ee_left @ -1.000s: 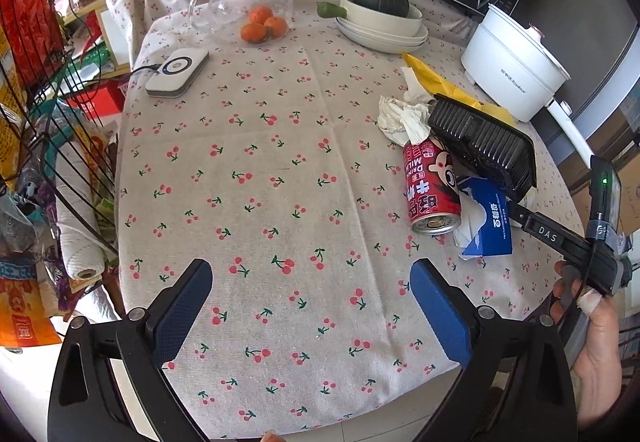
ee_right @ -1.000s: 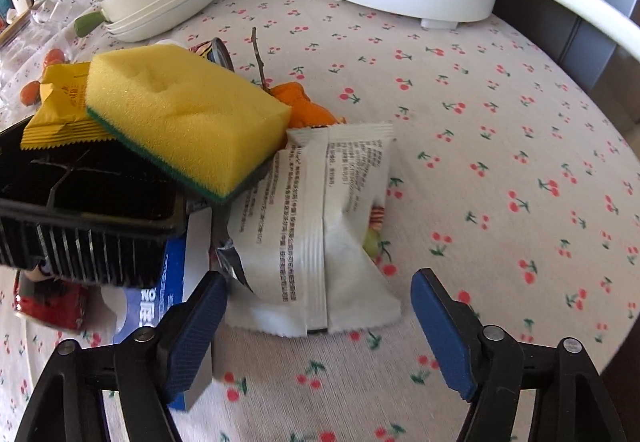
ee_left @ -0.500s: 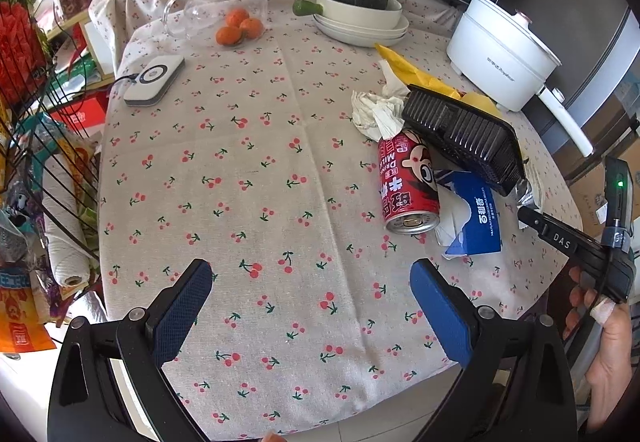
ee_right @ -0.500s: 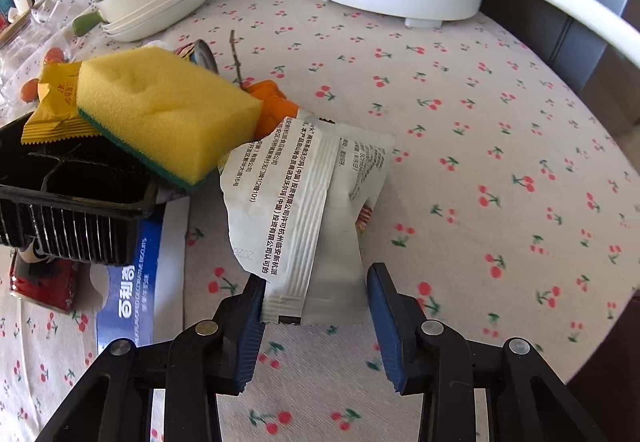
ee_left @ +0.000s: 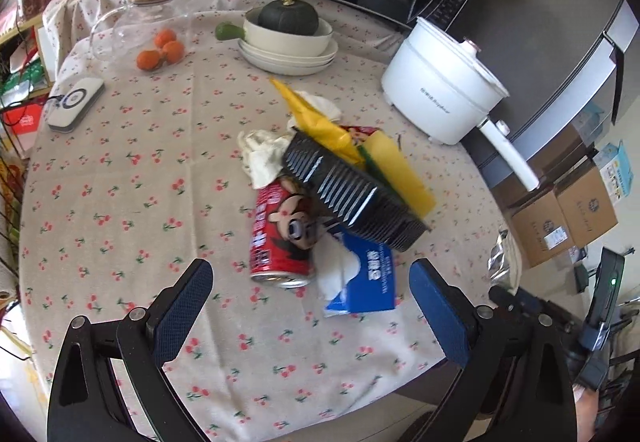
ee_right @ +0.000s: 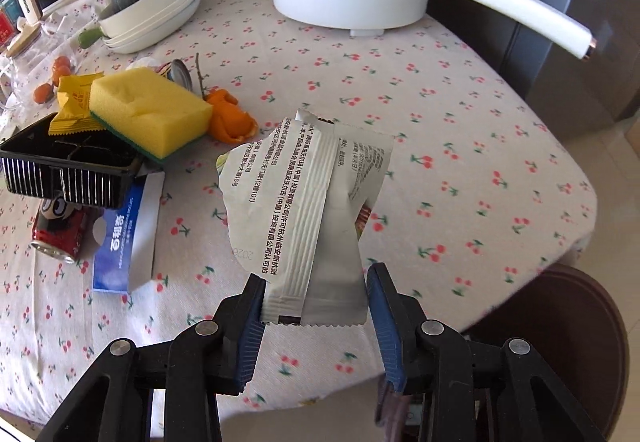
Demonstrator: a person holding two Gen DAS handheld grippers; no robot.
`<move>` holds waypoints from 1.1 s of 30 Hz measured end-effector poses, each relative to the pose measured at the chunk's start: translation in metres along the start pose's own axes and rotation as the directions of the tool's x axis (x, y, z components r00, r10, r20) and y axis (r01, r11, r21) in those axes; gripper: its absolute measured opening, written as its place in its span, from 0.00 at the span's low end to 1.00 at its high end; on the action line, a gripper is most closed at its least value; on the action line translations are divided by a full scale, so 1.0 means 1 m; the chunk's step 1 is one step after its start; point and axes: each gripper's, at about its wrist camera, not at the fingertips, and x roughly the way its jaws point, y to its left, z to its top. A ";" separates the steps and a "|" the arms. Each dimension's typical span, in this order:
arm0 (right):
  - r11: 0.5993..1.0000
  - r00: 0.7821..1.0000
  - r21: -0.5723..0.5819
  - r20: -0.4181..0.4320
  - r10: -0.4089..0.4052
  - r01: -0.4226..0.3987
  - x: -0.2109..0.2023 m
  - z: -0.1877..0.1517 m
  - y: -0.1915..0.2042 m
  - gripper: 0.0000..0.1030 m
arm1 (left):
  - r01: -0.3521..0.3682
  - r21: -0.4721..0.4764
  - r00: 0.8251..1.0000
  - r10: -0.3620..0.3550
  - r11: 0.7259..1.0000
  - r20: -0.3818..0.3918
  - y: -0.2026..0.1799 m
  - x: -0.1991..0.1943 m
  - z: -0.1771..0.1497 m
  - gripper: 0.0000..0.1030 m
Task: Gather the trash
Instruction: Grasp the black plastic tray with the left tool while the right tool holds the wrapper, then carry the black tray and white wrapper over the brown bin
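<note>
My right gripper [ee_right: 314, 308] is shut on a white snack wrapper [ee_right: 308, 201] and holds it lifted above the cherry-print tablecloth [ee_right: 460, 145]. A pile of trash lies to its left: a black plastic tray [ee_right: 68, 169], a yellow sponge [ee_right: 148, 109], a yellow packet [ee_right: 76, 101], orange peel [ee_right: 232, 119], a red can [ee_right: 60, 230] and a blue tissue pack [ee_right: 128, 238]. In the left wrist view my left gripper [ee_left: 312, 306] hangs open above the table's near edge, just short of the red can [ee_left: 280, 230] and blue tissue pack [ee_left: 368, 278]. Crumpled tissue [ee_left: 264, 157] lies behind the can.
A white electric pot [ee_left: 440, 93] with a long handle stands at the right. Stacked white bowls [ee_left: 288, 45] hold a dark squash. Oranges [ee_left: 160, 49], a glass jar and a white device [ee_left: 76, 101] sit at the back left. Cardboard boxes [ee_left: 568, 217] stand on the floor.
My right gripper closed on the white wrapper and lifted it off the table, drawing back. The left gripper moved right, toward the trash pile, still open.
</note>
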 end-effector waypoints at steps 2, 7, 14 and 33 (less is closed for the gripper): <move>1.000 1.000 0.004 0.004 0.000 0.000 -0.005 -0.002 -0.007 0.42 | 0.039 -0.019 0.999 -0.039 0.999 0.011 -0.010 0.007 0.005 0.93; 1.000 1.000 0.013 0.016 -0.001 0.001 -0.017 -0.007 -0.020 0.42 | 0.115 -0.140 0.993 -0.112 0.983 0.027 -0.016 0.025 0.014 0.86; 1.000 1.000 0.005 0.007 -0.007 0.007 -0.021 -0.015 -0.031 0.42 | 0.108 -0.292 0.994 -0.111 0.950 0.007 -0.005 0.055 0.014 0.49; 1.000 0.998 -0.013 0.069 -0.012 0.013 -0.060 -0.030 -0.047 0.42 | 0.060 -0.035 0.989 -0.055 0.998 0.141 -0.019 -0.011 0.010 0.31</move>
